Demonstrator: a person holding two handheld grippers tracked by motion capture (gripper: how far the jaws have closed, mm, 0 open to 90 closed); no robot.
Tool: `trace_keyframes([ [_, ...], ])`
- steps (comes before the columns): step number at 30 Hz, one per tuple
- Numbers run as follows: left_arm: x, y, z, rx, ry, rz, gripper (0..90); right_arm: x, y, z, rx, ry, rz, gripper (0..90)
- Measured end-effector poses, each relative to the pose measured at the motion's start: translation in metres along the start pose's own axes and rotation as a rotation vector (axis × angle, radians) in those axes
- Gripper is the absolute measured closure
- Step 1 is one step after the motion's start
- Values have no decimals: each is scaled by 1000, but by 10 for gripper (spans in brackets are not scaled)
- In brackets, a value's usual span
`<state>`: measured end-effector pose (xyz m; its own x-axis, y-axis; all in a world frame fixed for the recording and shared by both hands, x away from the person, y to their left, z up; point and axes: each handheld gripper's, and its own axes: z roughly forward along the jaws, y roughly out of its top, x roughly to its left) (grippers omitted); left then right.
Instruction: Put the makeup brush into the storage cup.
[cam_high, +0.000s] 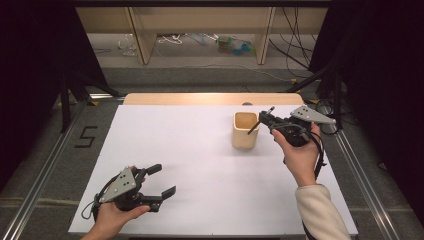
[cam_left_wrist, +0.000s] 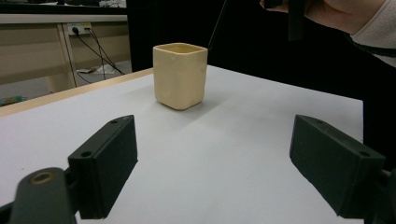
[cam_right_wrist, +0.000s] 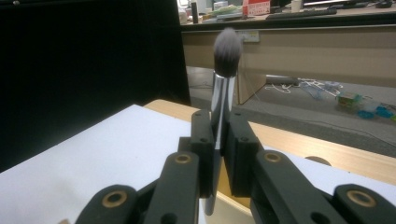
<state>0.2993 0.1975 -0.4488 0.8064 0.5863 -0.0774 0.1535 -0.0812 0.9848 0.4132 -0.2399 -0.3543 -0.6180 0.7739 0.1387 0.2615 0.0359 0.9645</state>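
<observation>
Because the right gripper (cam_high: 266, 120) clamps a silver-handled, grey-bristled makeup brush (cam_right_wrist: 223, 88) above the cream square ceramic cup (cam_high: 245, 130) toward the table's far right edge, dropping it in looks intended; the left gripper (cam_high: 161, 181) waits wide-jawed at the near left corner.

Bright even light on the white table (cam_high: 200, 165), dark surrounds, soft shadows, slightly blurred pictures
</observation>
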Motion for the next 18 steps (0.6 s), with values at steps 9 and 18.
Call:
trace_keyframes([
  [9, 0, 0, 0, 0, 1, 0, 149, -1, 2, 2, -7, -6, -7, 838],
  [18, 0, 0, 0, 0, 2, 0, 149, -2, 5, 5, -5, -5, -4, 838],
])
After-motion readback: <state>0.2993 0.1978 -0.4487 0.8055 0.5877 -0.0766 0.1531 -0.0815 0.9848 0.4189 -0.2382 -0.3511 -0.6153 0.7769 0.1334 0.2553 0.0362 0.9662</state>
